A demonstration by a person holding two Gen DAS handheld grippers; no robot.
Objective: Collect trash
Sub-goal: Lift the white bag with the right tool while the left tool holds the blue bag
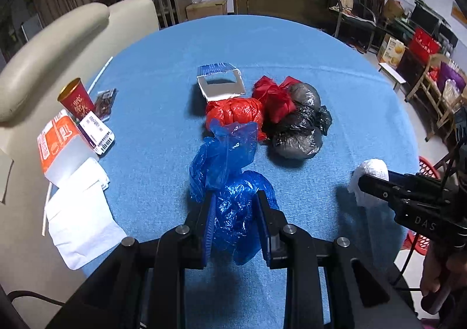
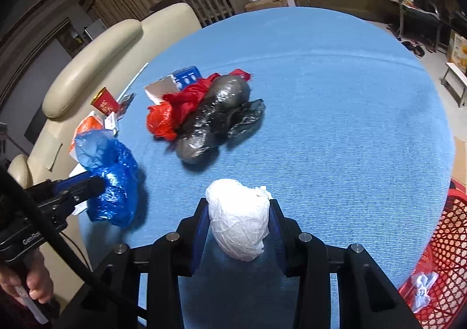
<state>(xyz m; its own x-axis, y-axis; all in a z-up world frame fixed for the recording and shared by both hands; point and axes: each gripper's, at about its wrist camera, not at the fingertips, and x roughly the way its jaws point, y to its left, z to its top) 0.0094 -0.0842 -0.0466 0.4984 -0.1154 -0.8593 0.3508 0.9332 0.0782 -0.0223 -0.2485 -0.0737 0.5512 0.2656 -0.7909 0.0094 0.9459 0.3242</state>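
My left gripper (image 1: 235, 208) is shut on a crumpled blue plastic bag (image 1: 230, 183), which bulges up between its fingers above the blue tablecloth (image 1: 292, 46). In the right wrist view the same bag (image 2: 112, 171) hangs from that gripper (image 2: 93, 186) at the left. My right gripper (image 2: 239, 212) is shut on a white crumpled bag (image 2: 239, 218); the left wrist view shows it (image 1: 370, 174) at the right, in the gripper (image 1: 376, 187). In the middle of the table lie red bags (image 1: 236, 110) and black bags (image 1: 300, 119).
A foil-lined box (image 1: 220, 84) lies behind the bags. At the table's left edge sit a red cup (image 1: 77, 98), an orange carton (image 1: 58, 142), white tissue (image 1: 78, 209) and a straw (image 1: 100, 73). A red mesh basket (image 2: 446, 241) stands off the right edge. A cream sofa (image 1: 58, 37) is at the left.
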